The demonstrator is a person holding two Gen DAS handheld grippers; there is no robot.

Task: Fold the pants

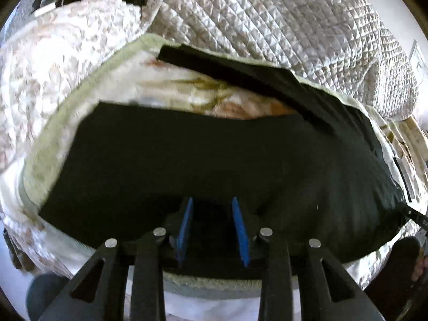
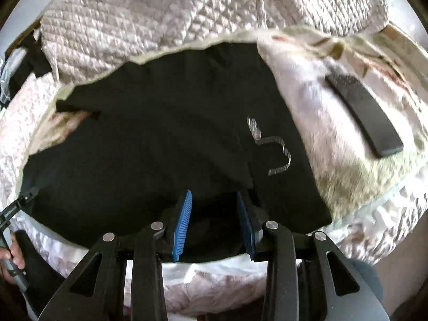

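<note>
Black pants (image 1: pixel 203 160) lie spread on a bed, one leg near me and the other leg (image 1: pixel 240 69) stretching to the far left. My left gripper (image 1: pixel 212 200) is open, its blue pads just above the near edge of the pants. In the right wrist view the pants (image 2: pixel 149 139) fill the middle, with a pale printed mark (image 2: pixel 272 147) on them. My right gripper (image 2: pixel 214 195) is open over the pants' near edge; its right finger sits against the cloth. The left gripper (image 2: pixel 10 211) shows at the far left edge.
A white quilted blanket (image 1: pixel 281 18) is piled at the back, also seen in the right wrist view (image 2: pixel 128 18). A floral bedsheet (image 1: pixel 203 91) lies under the pants. A dark flat remote-like object (image 2: pixel 363 115) lies on the sheet to the right.
</note>
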